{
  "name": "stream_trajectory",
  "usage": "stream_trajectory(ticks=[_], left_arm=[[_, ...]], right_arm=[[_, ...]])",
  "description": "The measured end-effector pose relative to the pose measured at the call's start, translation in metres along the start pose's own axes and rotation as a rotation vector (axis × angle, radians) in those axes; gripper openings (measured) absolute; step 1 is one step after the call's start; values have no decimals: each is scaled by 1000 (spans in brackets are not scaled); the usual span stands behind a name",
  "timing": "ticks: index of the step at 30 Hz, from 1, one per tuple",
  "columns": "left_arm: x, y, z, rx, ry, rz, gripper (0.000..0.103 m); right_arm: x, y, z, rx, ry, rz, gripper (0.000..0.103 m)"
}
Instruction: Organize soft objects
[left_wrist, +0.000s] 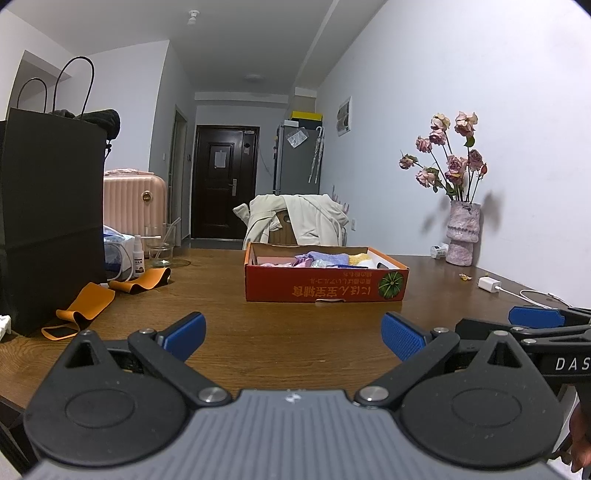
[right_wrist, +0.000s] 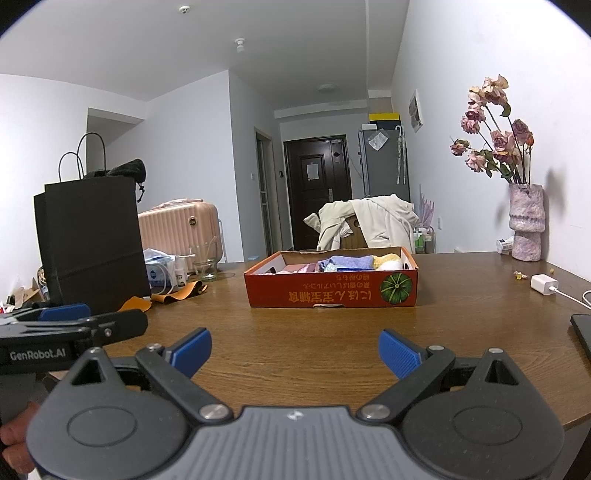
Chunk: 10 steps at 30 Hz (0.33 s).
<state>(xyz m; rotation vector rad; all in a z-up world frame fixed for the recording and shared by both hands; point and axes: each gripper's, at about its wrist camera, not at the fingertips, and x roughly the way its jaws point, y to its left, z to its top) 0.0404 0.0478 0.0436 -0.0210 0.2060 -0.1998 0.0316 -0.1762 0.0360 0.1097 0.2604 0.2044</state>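
1. The left claw hangs low over the near edge of the wooden worktop, its blue pads spread wide with nothing between them.
2. The right claw sits just to the right of it at the same height, likewise wide open and empty; each claw shows at the edge of the other's view, so the two are side by side.
3. Both point straight at the red cardboard box, which lies open-topped in the middle of the worktop, well apart from either claw.
4. The soft cloths are inside that box: a pink piece at the left, blue and lilac folded ones in the middle, and a yellow and a white one at the right end, packed in a row. No loose cloth shows on the bare wood in front.
5. The open, level, empty stance suggests a rest pose, either before reaching in or after the last cloth went in; the views do not settle which.
6. At the far left stand a black paper bag and, near it, an orange strap lying curled on the wood. The strap could be another soft item to tidy, though that is a guess.
7. At the far right a vase of dried roses stands against the wall, clear of the reach path.
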Motion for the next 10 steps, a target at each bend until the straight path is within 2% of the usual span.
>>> stream_trajectory(ticks=[10], left_arm=[[-1, -2, 1, 4, -5, -13, 103]], right_arm=[[0, 0, 0, 1, 0, 1, 98]])
